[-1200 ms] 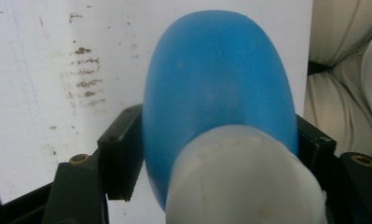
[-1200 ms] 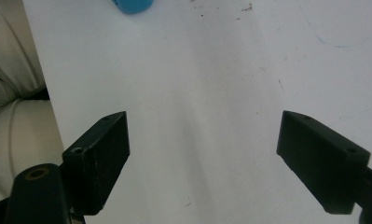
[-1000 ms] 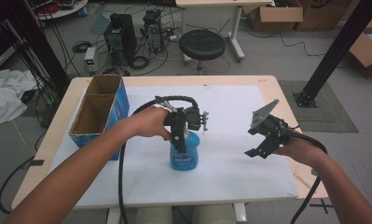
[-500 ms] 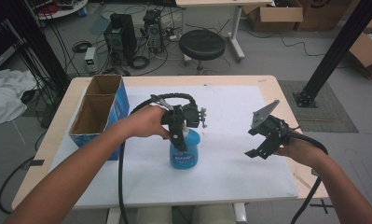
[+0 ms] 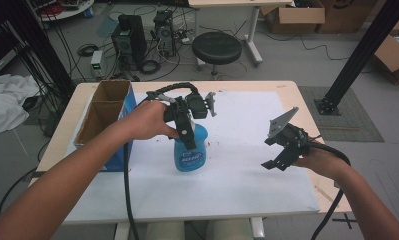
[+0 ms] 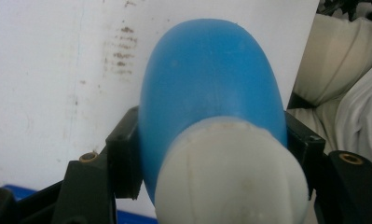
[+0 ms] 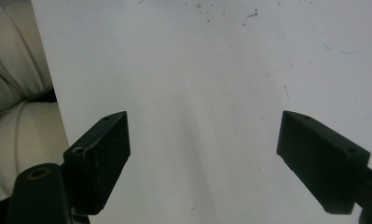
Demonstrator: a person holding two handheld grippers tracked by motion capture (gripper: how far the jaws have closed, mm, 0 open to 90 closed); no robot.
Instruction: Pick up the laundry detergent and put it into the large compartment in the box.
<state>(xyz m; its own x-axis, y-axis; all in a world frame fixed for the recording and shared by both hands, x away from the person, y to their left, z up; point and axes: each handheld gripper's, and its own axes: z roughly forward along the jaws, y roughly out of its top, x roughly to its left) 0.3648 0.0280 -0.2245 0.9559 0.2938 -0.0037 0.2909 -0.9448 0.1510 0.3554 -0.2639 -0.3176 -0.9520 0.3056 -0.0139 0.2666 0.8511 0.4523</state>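
The left hand-held gripper [image 5: 188,134] is clamping the blue bottle [image 5: 190,152] near its neck; boxing remains, right hand-held gripper [image 5: 282,150] is waiting wide open

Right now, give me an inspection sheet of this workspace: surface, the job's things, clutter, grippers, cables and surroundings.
Surface: white sheet on a wooden table, with small brown specks.
Job's things: blue bottle with white cap, upright, label facing the camera.
Clutter: open cardboard box with blue sides at the table's left edge, two compartments.
Grippers: left gripper clamps the bottle near its cap; right gripper is open, with nothing between its jaws, over the white sheet.
Cables: black cable from the left gripper runs off the front edge; another trails from the right gripper.
Surroundings: black stool, computer towers, cardboard boxes on the floor.
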